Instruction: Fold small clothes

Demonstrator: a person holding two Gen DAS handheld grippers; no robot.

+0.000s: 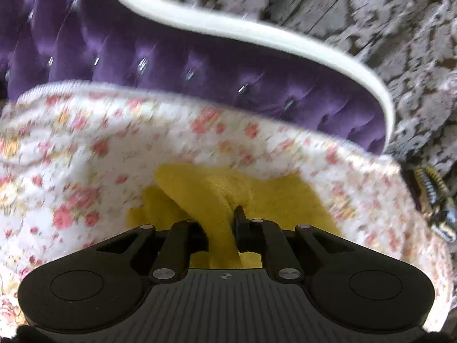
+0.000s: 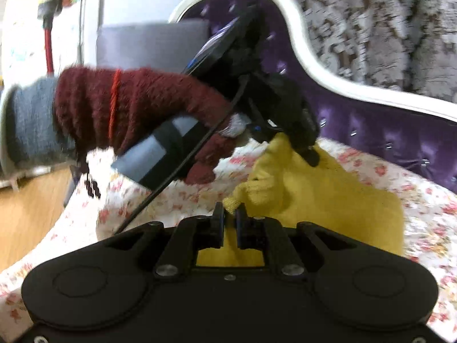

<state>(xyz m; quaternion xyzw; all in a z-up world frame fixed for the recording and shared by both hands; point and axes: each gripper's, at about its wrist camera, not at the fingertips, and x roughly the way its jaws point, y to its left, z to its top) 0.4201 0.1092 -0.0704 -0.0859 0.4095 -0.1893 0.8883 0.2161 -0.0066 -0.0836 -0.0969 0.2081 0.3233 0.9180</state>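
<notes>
A small yellow knitted garment (image 1: 217, 188) lies on a white flowered blanket (image 1: 85, 148). In the left wrist view my left gripper (image 1: 221, 223) is shut on a raised fold of this yellow cloth, which runs up between the two black fingers. In the right wrist view my right gripper (image 2: 230, 214) is shut on a corner of the same yellow garment (image 2: 328, 197), lifted a little off the blanket (image 2: 428, 200). The left gripper (image 2: 310, 154) shows there too, held by a hand in a dark red knitted glove (image 2: 128, 108), pinching the far edge of the cloth.
A purple tufted sofa back (image 1: 142, 57) with a white curved frame (image 1: 257, 31) rises behind the blanket. Grey patterned curtains (image 2: 385, 23) hang beyond it. Wooden floor (image 2: 25, 214) shows at the left, below the blanket's edge.
</notes>
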